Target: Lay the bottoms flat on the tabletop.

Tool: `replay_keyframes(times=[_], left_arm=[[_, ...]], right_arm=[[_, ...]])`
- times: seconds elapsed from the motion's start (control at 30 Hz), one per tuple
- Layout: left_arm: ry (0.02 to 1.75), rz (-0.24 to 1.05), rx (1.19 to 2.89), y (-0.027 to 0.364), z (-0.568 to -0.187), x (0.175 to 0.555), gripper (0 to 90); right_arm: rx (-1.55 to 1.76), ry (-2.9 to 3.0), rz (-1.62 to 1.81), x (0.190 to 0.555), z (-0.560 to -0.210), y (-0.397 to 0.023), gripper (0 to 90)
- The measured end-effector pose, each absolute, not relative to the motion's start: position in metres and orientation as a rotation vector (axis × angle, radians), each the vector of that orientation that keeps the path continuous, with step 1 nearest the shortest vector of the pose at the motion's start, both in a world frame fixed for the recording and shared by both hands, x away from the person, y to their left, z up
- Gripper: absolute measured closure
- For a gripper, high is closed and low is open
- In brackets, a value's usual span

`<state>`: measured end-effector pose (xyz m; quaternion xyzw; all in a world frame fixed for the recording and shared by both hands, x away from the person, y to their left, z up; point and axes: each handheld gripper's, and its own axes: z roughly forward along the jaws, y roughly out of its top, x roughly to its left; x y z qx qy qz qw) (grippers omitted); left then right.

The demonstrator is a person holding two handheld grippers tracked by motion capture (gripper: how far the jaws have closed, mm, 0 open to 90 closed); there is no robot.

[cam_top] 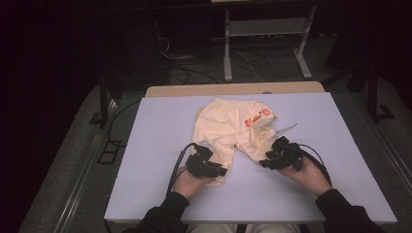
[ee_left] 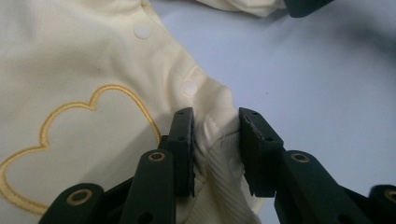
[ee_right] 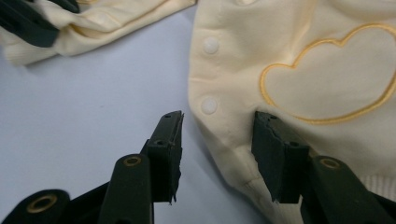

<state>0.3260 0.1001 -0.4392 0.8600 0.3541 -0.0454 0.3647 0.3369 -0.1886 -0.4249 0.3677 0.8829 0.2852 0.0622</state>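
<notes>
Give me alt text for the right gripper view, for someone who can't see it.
The right gripper has its two black jaws open around the cuffed end of one leg of pale yellow baby trousers on a white table. Two snaps and a gold-stitched outline show on the cloth.

Left tool [ee_left: 215,151] pinching cream trousers [ee_left: 84,70], cuff bunched
</notes>
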Motion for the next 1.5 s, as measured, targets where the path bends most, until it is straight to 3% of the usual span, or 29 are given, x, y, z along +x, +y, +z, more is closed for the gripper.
replay_keyframes(times=[0.1, 0.2, 0.33, 0.73, 1.1, 1.5], left_arm=[[0.911, -0.117, 2.211, 0.100, -0.439, 0.326, 66.4], [0.910, -0.115, 2.212, 0.100, -0.439, 0.326, 66.4], [0.908, -0.118, 2.213, 0.101, -0.439, 0.327, 66.4], [0.915, -0.126, 2.208, 0.101, -0.438, 0.327, 66.9], [0.888, -0.137, 2.220, 0.102, -0.432, 0.325, 67.6], [0.809, -0.198, 2.280, 0.108, -0.421, 0.321, 68.2]], right_arm=[[1.039, 2.650, 0.774, 0.342, -0.429, -0.183, 54.7], [1.035, 2.632, 0.712, 0.348, -0.431, -0.179, 67.9], [1.178, 2.664, 0.801, 0.357, -0.428, -0.190, 74.1], [1.405, 2.876, 0.995, 0.353, -0.403, -0.204, 74.3], [1.487, 2.999, 0.866, 0.343, -0.426, -0.168, 70.3], [1.584, 3.004, 0.929, 0.339, -0.423, -0.172, 74.1]])
